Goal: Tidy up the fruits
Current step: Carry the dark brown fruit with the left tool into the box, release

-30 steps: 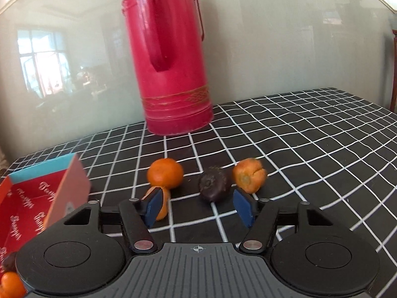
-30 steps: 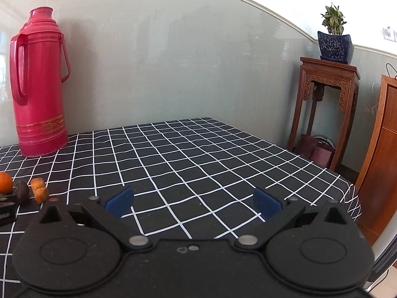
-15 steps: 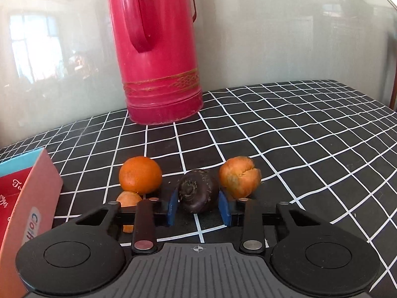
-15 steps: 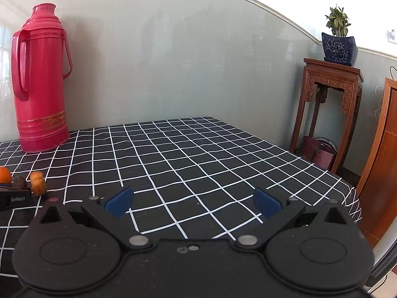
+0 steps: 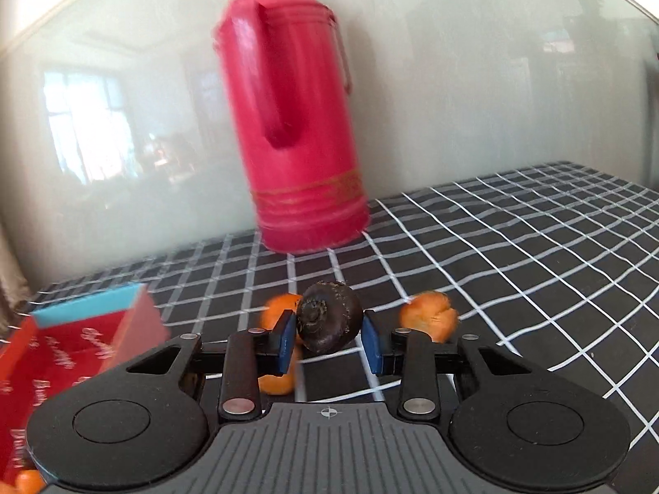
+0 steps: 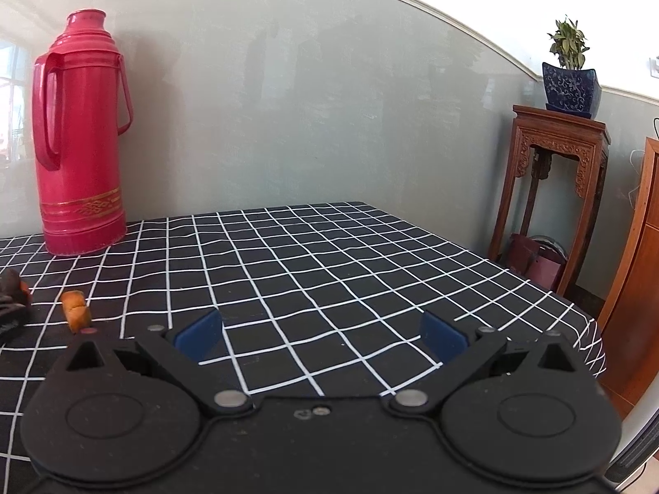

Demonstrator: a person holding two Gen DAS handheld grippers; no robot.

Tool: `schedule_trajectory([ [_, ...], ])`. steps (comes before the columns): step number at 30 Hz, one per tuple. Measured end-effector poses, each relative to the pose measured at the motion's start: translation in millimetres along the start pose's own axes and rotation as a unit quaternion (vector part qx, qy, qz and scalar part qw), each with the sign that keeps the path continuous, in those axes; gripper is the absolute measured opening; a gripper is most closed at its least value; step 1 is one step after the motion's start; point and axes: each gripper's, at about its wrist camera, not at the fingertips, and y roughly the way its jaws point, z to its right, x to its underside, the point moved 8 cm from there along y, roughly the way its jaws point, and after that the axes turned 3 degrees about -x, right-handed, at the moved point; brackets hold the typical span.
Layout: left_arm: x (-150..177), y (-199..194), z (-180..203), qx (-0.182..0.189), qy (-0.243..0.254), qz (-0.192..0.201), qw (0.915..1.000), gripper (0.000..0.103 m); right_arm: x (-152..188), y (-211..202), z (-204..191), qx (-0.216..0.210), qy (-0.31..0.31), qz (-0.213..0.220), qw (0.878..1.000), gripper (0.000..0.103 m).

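Observation:
My left gripper (image 5: 328,339) is shut on a dark, almost black round fruit (image 5: 329,316) and holds it lifted above the checked tablecloth. Below it lie a round orange (image 5: 275,313), a smaller orange piece (image 5: 279,383) and a lumpy orange fruit (image 5: 429,319) to the right. A red box (image 5: 61,354) with a teal edge stands open at the left, with an orange (image 5: 25,482) in its near corner. My right gripper (image 6: 320,333) is open and empty above the cloth; the lumpy orange fruit (image 6: 75,315) shows at its far left.
A tall red thermos (image 5: 293,123) stands at the back by the wall, also in the right wrist view (image 6: 80,144). The table's right edge (image 6: 576,308) drops off near a carved wooden stand (image 6: 556,189) with a potted plant (image 6: 570,78).
My left gripper closed on the dark fruit and lifted it off the cloth, swinging left toward the red box. The right gripper has barely moved.

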Motion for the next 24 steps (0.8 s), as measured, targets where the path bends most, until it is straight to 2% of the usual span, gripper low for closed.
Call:
schedule_trajectory([
  [3,-3,-13,-25,-0.018,-0.021,0.006,0.9996,0.035,-1,-3,-5,-0.005,-0.006,0.004,1.0,0.097],
  [8,3,-30,-78,-0.07,-0.063,0.006,0.9955,0.035,-2,-7,-18,-0.015,-0.017,0.007,1.0,0.097],
  [13,24,-31,-133,-0.114,-0.123,-0.04,0.985,0.035,-1,-11,-37,-0.026,-0.036,0.013,0.999,0.097],
  [16,33,-35,-150,-0.106,-0.147,-0.052,0.9821,0.036,-1,-15,-50,-0.038,-0.047,0.016,0.998,0.097],
  [18,34,-40,-154,-0.13,-0.127,-0.044,0.9823,0.035,-2,-16,-58,-0.047,-0.052,0.019,0.997,0.097],
  [21,39,-42,-167,-0.115,-0.165,-0.053,0.9781,0.035,-3,-20,-70,-0.057,-0.06,0.023,0.996,0.097],
  [24,46,-41,-179,-0.124,-0.169,-0.063,0.9756,0.035,-2,-23,-81,-0.069,-0.069,0.025,0.995,0.097],
])
